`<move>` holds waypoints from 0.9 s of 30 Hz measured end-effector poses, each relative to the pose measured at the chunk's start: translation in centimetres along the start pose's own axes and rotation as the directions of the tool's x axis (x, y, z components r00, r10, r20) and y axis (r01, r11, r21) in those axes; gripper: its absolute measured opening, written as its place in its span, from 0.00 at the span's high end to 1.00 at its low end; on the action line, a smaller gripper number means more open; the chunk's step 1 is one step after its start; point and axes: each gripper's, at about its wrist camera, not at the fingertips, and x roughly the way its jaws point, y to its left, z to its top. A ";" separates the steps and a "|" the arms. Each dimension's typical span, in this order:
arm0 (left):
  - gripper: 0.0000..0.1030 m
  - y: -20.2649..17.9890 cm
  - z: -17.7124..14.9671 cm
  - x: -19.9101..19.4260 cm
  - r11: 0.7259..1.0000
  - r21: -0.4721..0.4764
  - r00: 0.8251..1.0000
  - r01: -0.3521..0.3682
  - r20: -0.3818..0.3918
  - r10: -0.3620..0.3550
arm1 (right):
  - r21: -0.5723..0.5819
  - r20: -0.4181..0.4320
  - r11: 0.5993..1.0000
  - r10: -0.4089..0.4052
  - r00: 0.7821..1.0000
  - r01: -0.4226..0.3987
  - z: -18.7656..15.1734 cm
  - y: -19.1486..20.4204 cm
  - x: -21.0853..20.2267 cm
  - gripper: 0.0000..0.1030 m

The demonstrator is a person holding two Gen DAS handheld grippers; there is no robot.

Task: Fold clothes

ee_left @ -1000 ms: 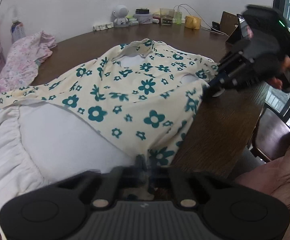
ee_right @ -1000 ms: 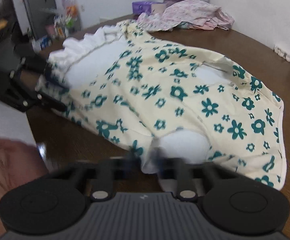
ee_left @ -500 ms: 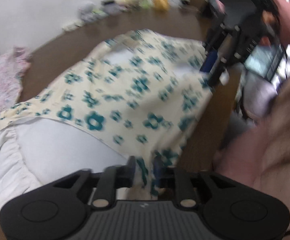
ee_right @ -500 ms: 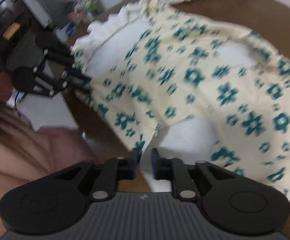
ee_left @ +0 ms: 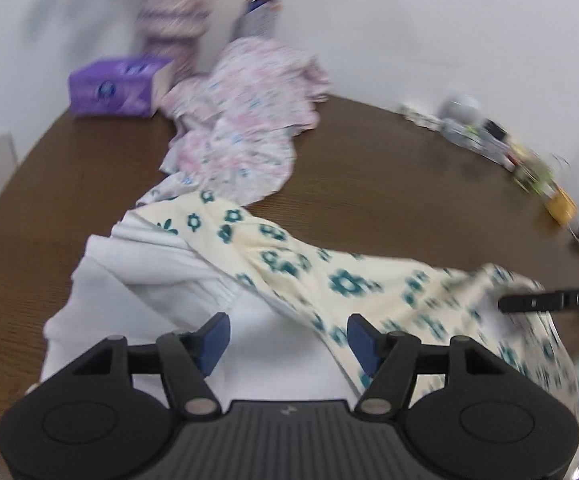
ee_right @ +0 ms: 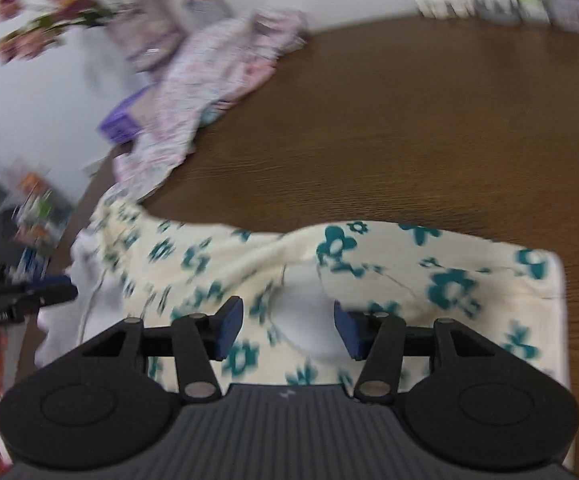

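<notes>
Both the left gripper (ee_left: 287, 338) and right gripper (ee_right: 287, 328) are opening, letting the flowery dress (ee_right: 409, 280) drop folded below them.

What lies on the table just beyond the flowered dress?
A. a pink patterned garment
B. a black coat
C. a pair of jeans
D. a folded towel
A: a crumpled pink patterned garment lies on the brown table past the far end of the flowered dress, beside a purple box.
</notes>
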 end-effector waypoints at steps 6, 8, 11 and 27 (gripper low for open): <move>0.41 1.2 1.6 3.4 0.997 -0.074 1.000 -0.006 -0.003 0.006 | 0.202 0.113 0.979 0.004 0.994 -0.027 1.1 -1.2 2.7 0.57; 0.54 1.2 1.8 4.0 0.998 -0.069 1.000 -0.008 0.012 0.008 | 0.207 0.109 0.978 -0.002 0.994 -0.021 1.2 -1.6 3.2 0.73; 0.92 1.5 2.1 4.7 0.997 -0.068 0.999 0.020 0.033 -0.018 | 0.197 0.072 0.980 -0.007 0.997 -0.007 1.3 -1.8 3.8 0.95; 0.72 3.0 1.0 4.1 0.977 -0.206 0.992 0.051 0.121 -0.027 | 0.164 0.125 0.985 -0.070 0.990 0.049 5.2 -2.4 3.9 0.68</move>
